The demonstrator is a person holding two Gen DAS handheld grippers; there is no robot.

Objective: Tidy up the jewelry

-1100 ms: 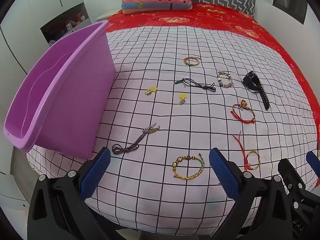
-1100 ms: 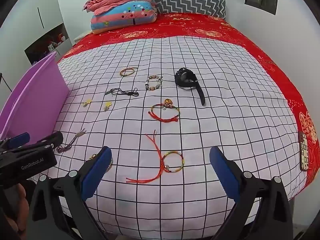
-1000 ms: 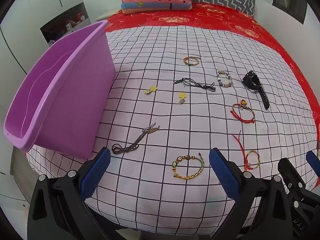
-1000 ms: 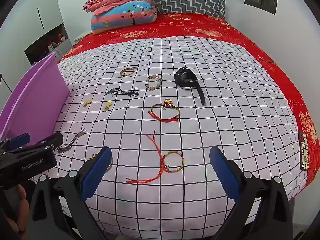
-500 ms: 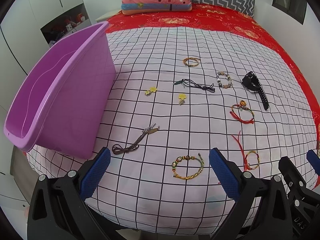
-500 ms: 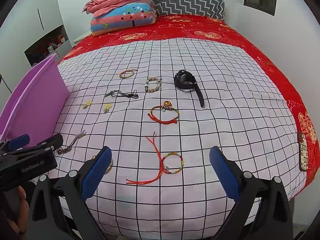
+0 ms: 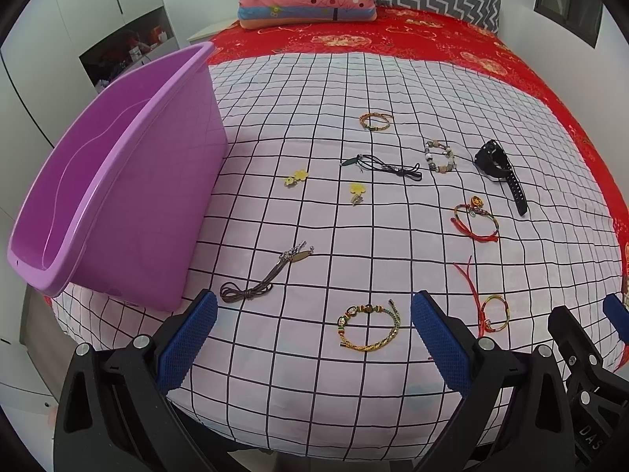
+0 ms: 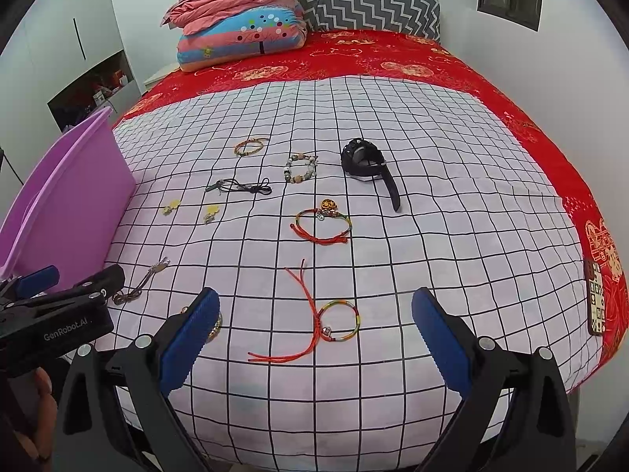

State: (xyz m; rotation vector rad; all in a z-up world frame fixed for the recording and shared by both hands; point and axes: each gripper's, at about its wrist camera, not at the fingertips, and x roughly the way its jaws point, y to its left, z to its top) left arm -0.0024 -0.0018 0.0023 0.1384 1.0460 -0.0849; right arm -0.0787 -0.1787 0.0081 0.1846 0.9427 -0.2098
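While you hold both tools low at the foot of the bed, your left tool has its blue-padded jaws spread wide with nothing between them, and your right tool is spread just as wide and empty. All the jewelry lies loose on the white black-gridded sheet, none of it in the purple plastic tub that sits tilted on the sheet's left edge. Just ahead of your left tool lies the yellow-and-green braided bracelet with beads, and to its left the brown cord necklace with a metal pendant. Ahead of your right tool lies the rainbow thread bracelet with long red-orange tails. Farther up you have the red cord bracelet with a gold charm, the black wristwatch, the stone-bead bracelet, the black cord necklace, two yellow flower earrings and a small orange-green woven bracelet, all well apart.
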